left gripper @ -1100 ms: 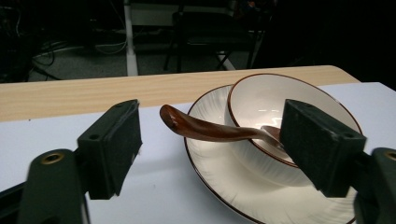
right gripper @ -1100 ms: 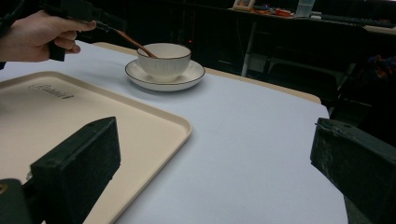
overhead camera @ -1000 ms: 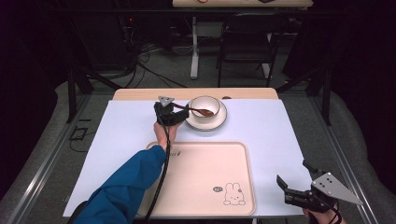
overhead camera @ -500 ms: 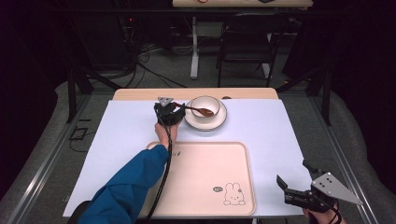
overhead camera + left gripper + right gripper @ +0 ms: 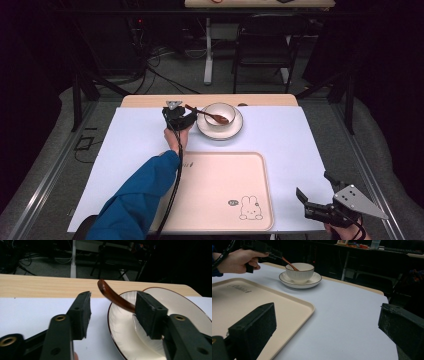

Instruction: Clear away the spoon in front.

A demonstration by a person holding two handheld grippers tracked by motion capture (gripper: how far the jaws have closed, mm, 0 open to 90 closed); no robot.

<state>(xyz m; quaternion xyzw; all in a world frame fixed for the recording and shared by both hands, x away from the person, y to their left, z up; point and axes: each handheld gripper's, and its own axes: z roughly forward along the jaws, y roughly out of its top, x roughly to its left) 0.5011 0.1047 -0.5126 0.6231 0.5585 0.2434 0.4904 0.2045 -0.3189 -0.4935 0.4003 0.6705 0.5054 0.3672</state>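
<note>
A white bowl [image 5: 220, 113] stands on a brown-rimmed saucer [image 5: 220, 131] at the far middle of the table. A brown spoon [image 5: 205, 114] rests in the bowl, its handle sticking out to the left. My left gripper [image 5: 179, 119] is beside the saucer, open, with its jaws on either side of the spoon handle [image 5: 113, 298]. The handle lies close to the right pad [image 5: 149, 312] and well clear of the left one. My right gripper [image 5: 314, 205] hovers open and empty near the table's front right corner. From there the bowl [image 5: 299, 271] sits far off.
A beige tray [image 5: 215, 192] with a rabbit print lies at the front middle, between the two grippers. A white mat [image 5: 280, 145] covers the table, with a wooden strip [image 5: 150, 101] along the far edge. A chair [image 5: 262, 47] and cables lie beyond the table.
Almost nothing differs. My left gripper has shifted very slightly at the spoon handle. The right gripper has stayed where it was.
</note>
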